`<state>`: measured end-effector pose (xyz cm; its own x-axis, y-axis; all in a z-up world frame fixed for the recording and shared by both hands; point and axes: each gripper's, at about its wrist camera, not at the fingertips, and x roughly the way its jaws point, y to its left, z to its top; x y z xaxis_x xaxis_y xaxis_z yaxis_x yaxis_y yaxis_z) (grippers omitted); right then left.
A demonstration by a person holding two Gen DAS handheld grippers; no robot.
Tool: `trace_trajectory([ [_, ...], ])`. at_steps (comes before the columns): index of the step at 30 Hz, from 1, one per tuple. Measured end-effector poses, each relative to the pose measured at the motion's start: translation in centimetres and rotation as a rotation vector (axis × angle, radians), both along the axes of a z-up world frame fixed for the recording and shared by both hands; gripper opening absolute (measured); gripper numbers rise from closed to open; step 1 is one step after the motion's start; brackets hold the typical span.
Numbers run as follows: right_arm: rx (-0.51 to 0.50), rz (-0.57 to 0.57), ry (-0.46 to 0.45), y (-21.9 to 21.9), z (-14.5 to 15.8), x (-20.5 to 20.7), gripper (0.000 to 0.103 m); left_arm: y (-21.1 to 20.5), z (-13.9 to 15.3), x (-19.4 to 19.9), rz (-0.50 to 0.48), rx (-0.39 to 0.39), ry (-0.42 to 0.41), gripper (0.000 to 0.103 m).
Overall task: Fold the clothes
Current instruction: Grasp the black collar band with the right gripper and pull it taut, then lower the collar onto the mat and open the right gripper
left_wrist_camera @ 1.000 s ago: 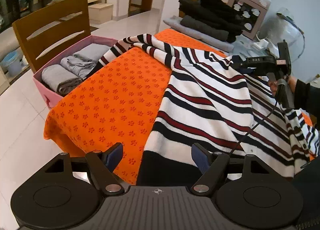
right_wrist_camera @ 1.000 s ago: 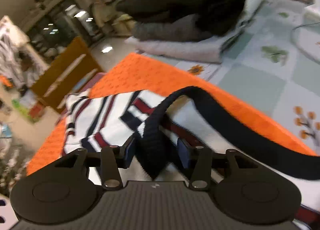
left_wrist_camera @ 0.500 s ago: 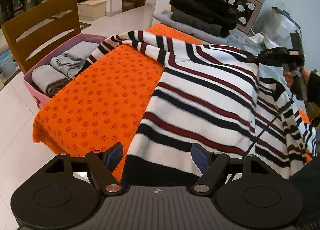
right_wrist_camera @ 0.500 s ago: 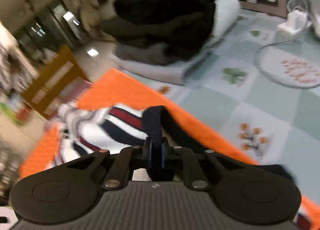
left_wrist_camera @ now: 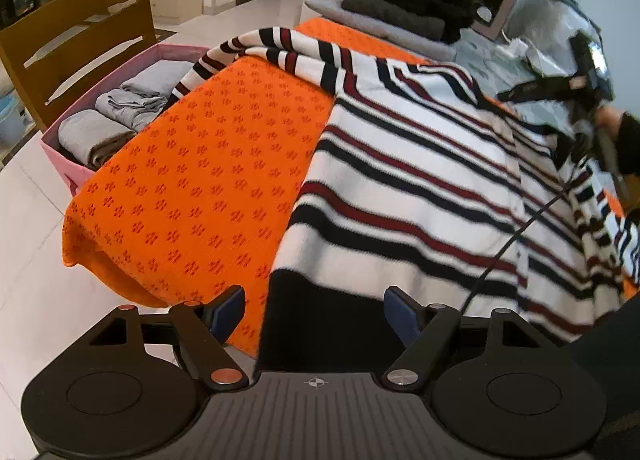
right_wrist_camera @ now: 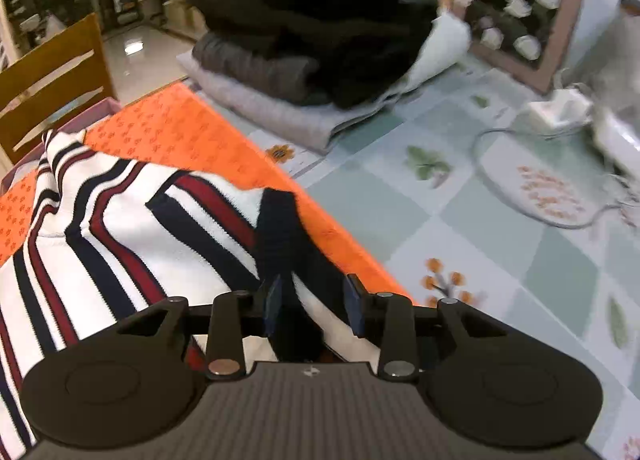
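Observation:
A white sweater [left_wrist_camera: 420, 180] with navy and red stripes lies spread over an orange mat [left_wrist_camera: 200, 180]. Its black hem sits between the fingers of my left gripper [left_wrist_camera: 314, 312], which is open just above it. In the right wrist view, the sweater [right_wrist_camera: 120, 240] ends in a black knitted band [right_wrist_camera: 280, 228] at the mat's [right_wrist_camera: 160, 128] far edge. My right gripper [right_wrist_camera: 314, 306] is open, and the band runs between its fingers against the left one. A hand [left_wrist_camera: 606, 116] holds that gripper at the sweater's right side.
A pink box [left_wrist_camera: 60, 140] with folded grey clothes stands left of the mat, in front of a wooden chair [left_wrist_camera: 80, 40]. Folded dark clothes [right_wrist_camera: 320, 20] are stacked at the back. A box of cups [right_wrist_camera: 520, 8] and a white charger [right_wrist_camera: 556, 116] with cable sit on the flowered tablecloth.
The right gripper closed on the black band half a second ago, carried it toward the table's far side, and now stands open. The sweater lies flatter and wider on the mat.

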<state>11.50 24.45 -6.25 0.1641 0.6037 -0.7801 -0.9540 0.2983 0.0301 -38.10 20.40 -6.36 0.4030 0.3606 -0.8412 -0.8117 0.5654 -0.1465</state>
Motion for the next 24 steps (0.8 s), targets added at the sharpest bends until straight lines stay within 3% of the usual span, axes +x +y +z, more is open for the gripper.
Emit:
trace_trajectory([
  [6,0.040,-0.051,0.068,-5.8,3.3,-1.5,0.041,0.1,-1.0,-2.6,-0.016,-0.027,-0.034,0.078],
  [11,0.048,-0.110,0.117,-10.9,4.1,-4.2,0.041,0.5,-1.4,-4.8,-0.035,-0.034,-0.084,0.077],
  [19,0.032,-0.226,0.206,-18.2,3.0,-11.1,0.042,0.8,-2.8,-6.4,-0.272,-0.002,-0.064,0.076],
  [24,0.031,-0.321,0.284,-21.6,1.8,-17.1,0.042,0.8,-3.7,-7.0,-0.426,0.020,-0.068,0.060],
])
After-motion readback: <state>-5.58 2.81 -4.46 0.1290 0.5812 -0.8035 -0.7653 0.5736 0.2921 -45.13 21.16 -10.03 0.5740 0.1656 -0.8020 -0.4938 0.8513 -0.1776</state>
